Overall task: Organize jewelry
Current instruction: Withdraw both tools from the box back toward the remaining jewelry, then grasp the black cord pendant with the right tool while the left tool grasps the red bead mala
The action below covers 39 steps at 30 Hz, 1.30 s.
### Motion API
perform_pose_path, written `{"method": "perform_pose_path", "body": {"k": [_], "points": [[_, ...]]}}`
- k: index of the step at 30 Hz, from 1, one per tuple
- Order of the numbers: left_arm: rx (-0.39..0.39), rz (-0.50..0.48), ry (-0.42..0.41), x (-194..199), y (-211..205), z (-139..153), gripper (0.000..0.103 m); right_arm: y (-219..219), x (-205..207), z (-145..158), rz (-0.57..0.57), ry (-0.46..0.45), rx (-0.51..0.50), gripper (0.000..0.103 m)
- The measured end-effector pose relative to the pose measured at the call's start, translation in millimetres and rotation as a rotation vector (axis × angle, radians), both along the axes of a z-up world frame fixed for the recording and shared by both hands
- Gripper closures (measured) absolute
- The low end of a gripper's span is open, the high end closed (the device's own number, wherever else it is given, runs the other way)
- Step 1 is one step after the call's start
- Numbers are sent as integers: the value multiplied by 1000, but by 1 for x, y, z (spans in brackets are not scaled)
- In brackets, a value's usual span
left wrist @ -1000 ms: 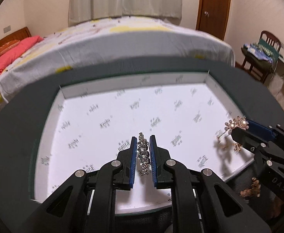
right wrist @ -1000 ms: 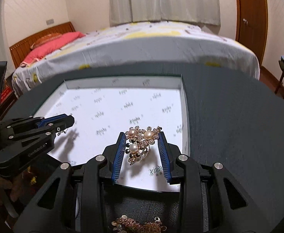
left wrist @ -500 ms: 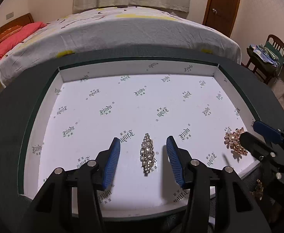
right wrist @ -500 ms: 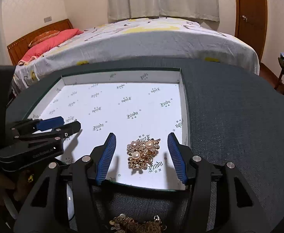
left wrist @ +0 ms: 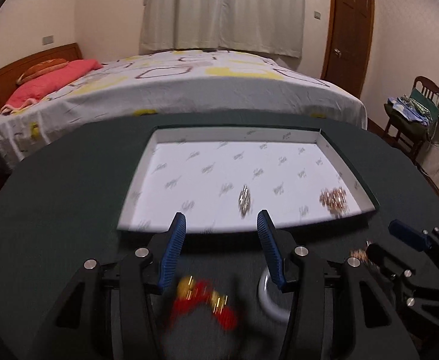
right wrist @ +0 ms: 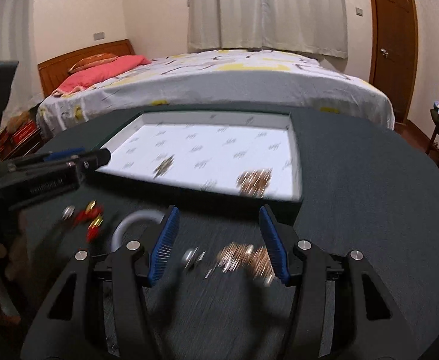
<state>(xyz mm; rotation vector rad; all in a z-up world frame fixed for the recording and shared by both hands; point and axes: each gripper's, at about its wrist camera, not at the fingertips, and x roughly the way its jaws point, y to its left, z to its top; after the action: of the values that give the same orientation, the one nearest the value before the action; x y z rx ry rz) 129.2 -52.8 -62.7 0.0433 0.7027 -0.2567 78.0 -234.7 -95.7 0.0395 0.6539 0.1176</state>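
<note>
Jaws spread on both: left gripper [left wrist: 221,249] over the red-and-gold piece [left wrist: 204,303], right gripper [right wrist: 219,240] over a gold cluster [right wrist: 243,259], nothing pinched. Next pick, by my read: centre each piece between the pads, drop low to the dark worktop [right wrist: 369,210], close slowly since small items slip. White ring [left wrist: 269,297] sits just beside the left pad and could get clipped. Beyond, the white tray [left wrist: 147,165] holds a rhinestone piece [left wrist: 245,199] and a pearl brooch [left wrist: 333,199], well apart. Bed [left wrist: 189,90] behind. Frames blurred.
</note>
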Motion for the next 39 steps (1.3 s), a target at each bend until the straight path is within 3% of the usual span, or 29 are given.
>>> {"method": "perform_pose_path", "body": {"k": [4,10,23,34,37,39], "points": [[48,35,6,-31,13,-7,54,9,-25,-4,34,13,2,49],[61,97,40,-68,36,-18,54,22,-57,2,66,-36,-1,49],[32,224,51,-117,88,-31,54,50,-82,-7,130,-39,8,49],[70,171,39,-132,91,-39,54,81,-83,-28,194,31,-10,49],[65,167,48,-131,91,-41,54,85,-83,-33,209,45,-23,52],[65,166,54,-130,91,-43,54,87,-82,-37,214,64,-26,61]]}}
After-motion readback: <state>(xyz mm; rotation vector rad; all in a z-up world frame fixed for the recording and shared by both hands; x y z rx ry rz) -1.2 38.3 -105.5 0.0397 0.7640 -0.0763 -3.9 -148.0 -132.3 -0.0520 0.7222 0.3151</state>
